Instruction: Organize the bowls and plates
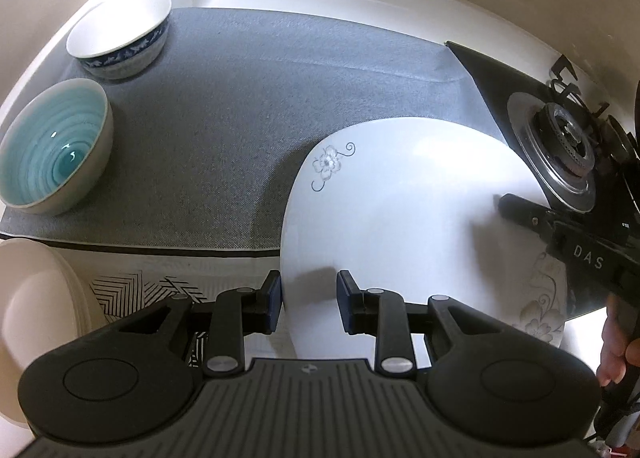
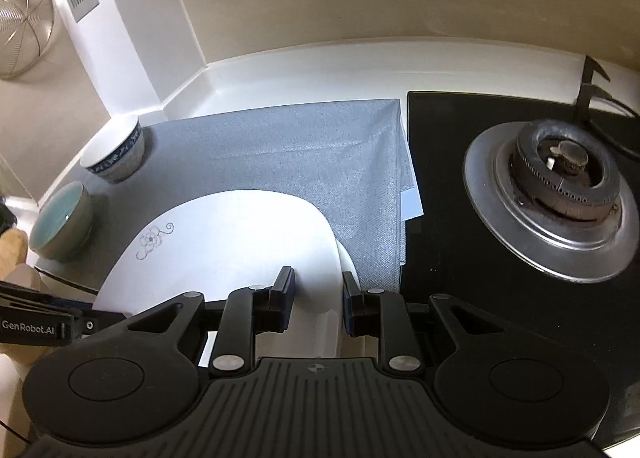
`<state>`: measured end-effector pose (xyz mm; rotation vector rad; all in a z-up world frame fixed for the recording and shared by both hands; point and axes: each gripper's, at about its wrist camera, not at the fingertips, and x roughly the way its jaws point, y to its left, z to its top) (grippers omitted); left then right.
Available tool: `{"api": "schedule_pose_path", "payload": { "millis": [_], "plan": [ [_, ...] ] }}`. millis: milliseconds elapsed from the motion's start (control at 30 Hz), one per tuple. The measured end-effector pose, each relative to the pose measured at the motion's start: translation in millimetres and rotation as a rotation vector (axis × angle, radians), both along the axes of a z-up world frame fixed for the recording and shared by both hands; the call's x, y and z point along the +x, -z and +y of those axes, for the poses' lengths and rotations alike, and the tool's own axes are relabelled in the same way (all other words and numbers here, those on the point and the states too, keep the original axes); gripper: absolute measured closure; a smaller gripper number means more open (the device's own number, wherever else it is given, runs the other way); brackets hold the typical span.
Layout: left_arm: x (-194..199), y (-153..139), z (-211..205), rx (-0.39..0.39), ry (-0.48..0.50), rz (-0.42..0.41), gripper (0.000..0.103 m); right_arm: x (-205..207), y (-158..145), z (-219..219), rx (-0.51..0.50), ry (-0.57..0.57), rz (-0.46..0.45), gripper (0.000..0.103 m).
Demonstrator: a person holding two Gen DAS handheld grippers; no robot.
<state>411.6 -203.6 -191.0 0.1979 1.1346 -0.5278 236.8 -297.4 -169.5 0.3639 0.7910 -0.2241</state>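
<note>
One grey woven mat (image 1: 248, 105) covering the white counter, beside a black glass hob with a steel gas burner (image 2: 560, 193). One large white squarish plate with a small flower motif (image 1: 392, 197), over the mat's near edge; the left gripper (image 1: 309, 300) straddles its left rim, the right gripper (image 2: 318, 302) its right rim, pad contact unclear on both. One teal-glazed bowl (image 1: 56, 149) and one white bowl with a blue patterned band (image 1: 120, 37), at the mat's far left.

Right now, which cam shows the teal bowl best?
Left wrist: the teal bowl sits large at left, glazed interior fully visible. Right wrist shows it small at the left edge, seen obliquely, interior mostly foreshortened.
</note>
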Motion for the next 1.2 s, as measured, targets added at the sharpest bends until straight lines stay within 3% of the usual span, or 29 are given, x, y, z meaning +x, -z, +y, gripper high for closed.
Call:
{"api": "schedule_pose_path", "payload": {
  "millis": [200, 300, 400, 433, 467, 567, 867, 1033, 1200],
  "plan": [
    [-10, 2, 2, -0.015, 0.017, -0.020, 0.071, 0, 2, 20, -0.177, -0.042, 0.042, 0.071],
    [-17, 0, 6, -0.027, 0.017, -0.030, 0.068, -1, 0, 25, -0.218, -0.064, 0.043, 0.069],
    [-23, -5, 15, -0.037, 0.021, -0.036, 0.039, -2, -5, 23, -0.190, -0.056, 0.043, 0.064],
    [-24, -7, 16, -0.039, 0.017, -0.041, 0.022, -2, -7, 22, -0.169, -0.049, 0.045, 0.062],
    [-26, -9, 18, -0.041, 0.014, -0.048, 0.011, -3, -8, 21, -0.149, -0.037, 0.048, 0.058],
    [-33, -13, 21, -0.049, 0.019, -0.047, 0.005, -7, -15, 20, -0.101, -0.007, 0.054, 0.050],
    [-44, -23, 39, -0.034, 0.028, -0.034, 0.000, -25, -31, 39, -0.006, 0.014, 0.068, 0.040],
    [-56, -31, 58, -0.017, 0.055, -0.072, 0.000, -34, -40, 56, 0.009, -0.022, 0.064, 0.037],
    [-64, -34, 83, -0.050, 0.037, -0.047, 0.000, -39, -41, 65, 0.028, -0.070, 0.083, 0.034]
  ]
}}
